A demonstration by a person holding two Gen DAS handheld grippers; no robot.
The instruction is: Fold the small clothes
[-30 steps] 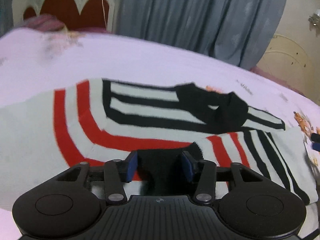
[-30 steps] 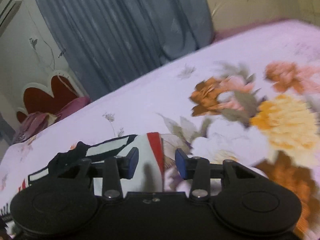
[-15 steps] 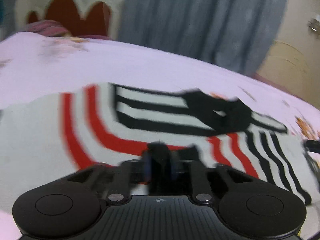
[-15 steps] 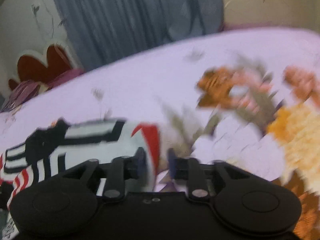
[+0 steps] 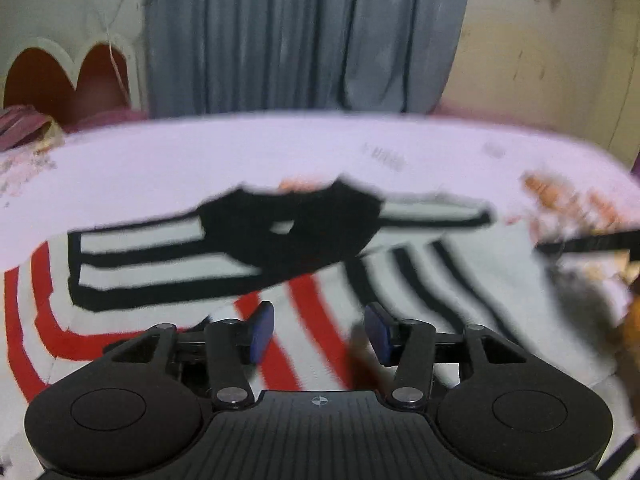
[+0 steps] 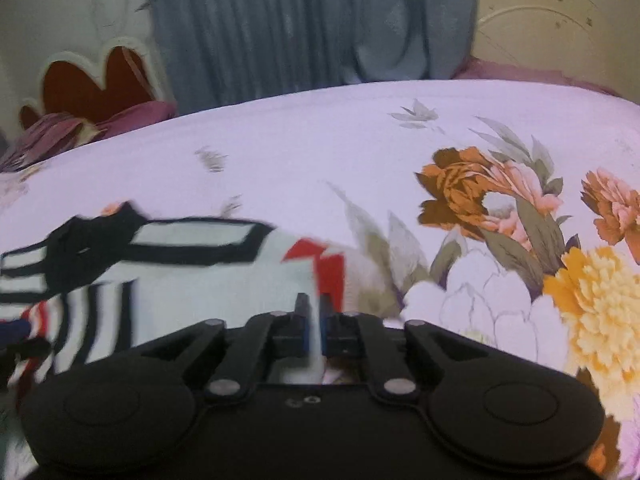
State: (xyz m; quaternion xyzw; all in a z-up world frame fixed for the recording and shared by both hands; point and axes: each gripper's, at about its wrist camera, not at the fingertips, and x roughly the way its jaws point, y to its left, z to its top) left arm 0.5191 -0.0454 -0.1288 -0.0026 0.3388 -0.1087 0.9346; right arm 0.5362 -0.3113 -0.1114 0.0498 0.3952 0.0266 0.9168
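So my striped sweater (image 5: 168, 280) is lying spread out on the bed (image 5: 280, 152), on the lilac bedsheet (image 6: 320, 140) with the big orange and yellow flowers printed on it. It's white with red and black stripes and a black neckline (image 5: 288, 228) roughly in the middle; both sleeves look folded in across the body.

My left tool (image 5: 320, 330) is hovering just over the red-striped part near the hem. Its blue pads (image 5: 260, 330) are apart and opening, with nothing pinched; I only see cloth lying underneath the gap. This view is pretty blurry, so the fine detail is mush.

My right tool (image 6: 316, 328) is at the sweater's edge, by the red cuff (image 6: 320, 260). Its pads are nearly together and closing, with a thin white fold of the sweater standing up between them, so it's clamped on the fabric.

Behind the bed there's a grey-blue curtain (image 5: 304, 32) and a scalloped red headboard (image 6: 100, 84), with a purple pillow (image 6: 132, 114) beside it.
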